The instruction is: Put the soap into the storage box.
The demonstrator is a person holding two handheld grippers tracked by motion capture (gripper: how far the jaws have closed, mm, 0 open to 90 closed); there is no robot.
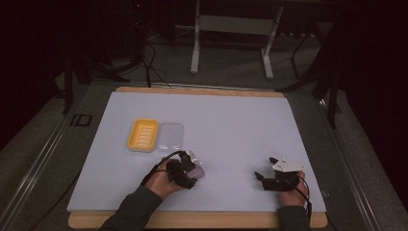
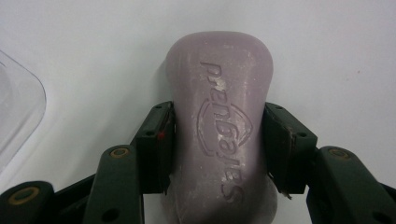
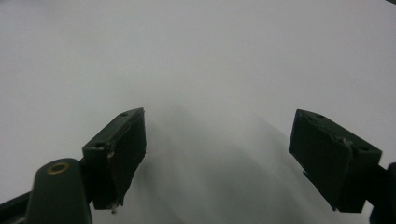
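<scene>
A pale purple bar of soap point(image 2: 219, 130) with an embossed logo lies on the white sheet, and my left gripper point(image 2: 217, 140) is shut on its sides. From above, that left gripper point(image 1: 190, 171) and the soap point(image 1: 197, 172) sit near the front left of the sheet, just below a yellow soap dish point(image 1: 143, 134) and its clear lid point(image 1: 170, 136). An edge of the clear lid point(image 2: 18, 112) shows at the left of the left gripper view. My right gripper point(image 3: 219, 158) stands open over bare sheet; from above the right gripper point(image 1: 264, 175) is at the front right.
The white sheet point(image 1: 231, 125) covers a wooden table whose front edge point(image 1: 192, 220) runs near my forearms. Beyond the table's far edge stand the legs of a metal frame point(image 1: 231, 43) on a dark floor, with cables to the left.
</scene>
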